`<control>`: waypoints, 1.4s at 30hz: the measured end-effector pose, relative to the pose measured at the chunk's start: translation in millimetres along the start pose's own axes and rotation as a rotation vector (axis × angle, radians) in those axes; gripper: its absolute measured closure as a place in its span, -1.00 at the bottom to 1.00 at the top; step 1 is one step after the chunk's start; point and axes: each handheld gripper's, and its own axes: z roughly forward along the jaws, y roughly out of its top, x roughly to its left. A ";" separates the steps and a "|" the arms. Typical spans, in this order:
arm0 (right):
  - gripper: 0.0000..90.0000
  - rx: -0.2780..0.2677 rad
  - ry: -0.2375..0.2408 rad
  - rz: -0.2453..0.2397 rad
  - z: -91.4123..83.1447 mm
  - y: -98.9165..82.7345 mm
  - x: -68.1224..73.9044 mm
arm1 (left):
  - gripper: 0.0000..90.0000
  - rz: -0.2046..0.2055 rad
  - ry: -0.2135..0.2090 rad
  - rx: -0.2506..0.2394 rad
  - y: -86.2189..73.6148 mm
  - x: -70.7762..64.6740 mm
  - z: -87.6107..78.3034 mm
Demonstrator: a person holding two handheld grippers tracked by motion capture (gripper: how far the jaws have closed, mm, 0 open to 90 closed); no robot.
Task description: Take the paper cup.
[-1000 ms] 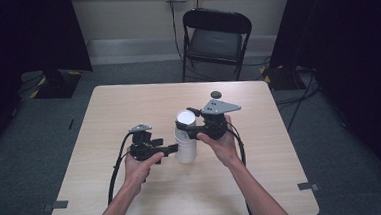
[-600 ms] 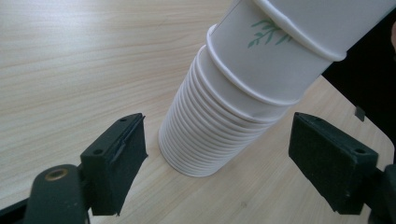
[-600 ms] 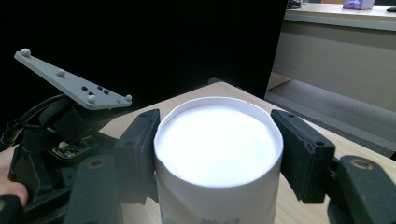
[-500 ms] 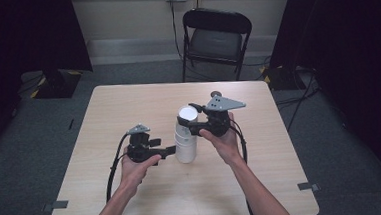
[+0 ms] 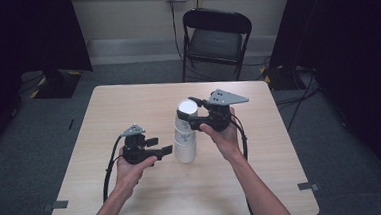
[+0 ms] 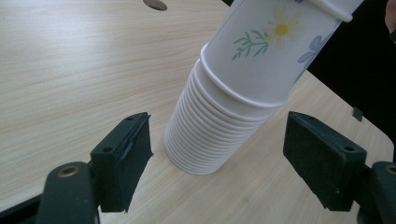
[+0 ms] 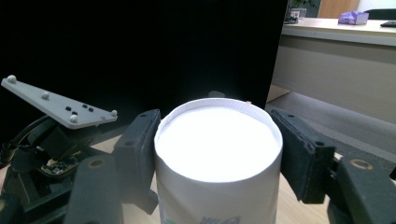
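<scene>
So there's a stack of paper cups (image 5: 185,149) standing upside down on the wooden table (image 5: 128,106), roughly mid-table, and everything else is easiest to place relative to that stack. The top cup (image 5: 186,115) with the flower print is pinched in the right gripper (image 5: 191,115), which comes in from the right of the stack at its upper end; in the right gripper view both black pads sit tight against the cup (image 7: 218,158) walls just under its white bottom, so that's a proper grip. From the left gripper view that flowered cup (image 6: 275,46) looks tilted and partly pulled up off the nested ones, with its rim still around the stack's (image 6: 205,135) top.

The left gripper (image 5: 167,150) hangs just to the left of the stack, down near its base, pointing at it. Its jaws have just been closing a bit but they're still wide, with the lower part of the stack sitting between them and a clear gap on each side, so no contact there.

Behind the stack, past the far table edge, there's a black folding chair (image 5: 216,36) on the grey carpet
</scene>
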 end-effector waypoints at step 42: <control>-0.19 -0.051 -0.038 0.069 -63.5 20.6 -1.8 | -0.30 0.113 -0.015 -0.028 -20.1 -14.2 -29.5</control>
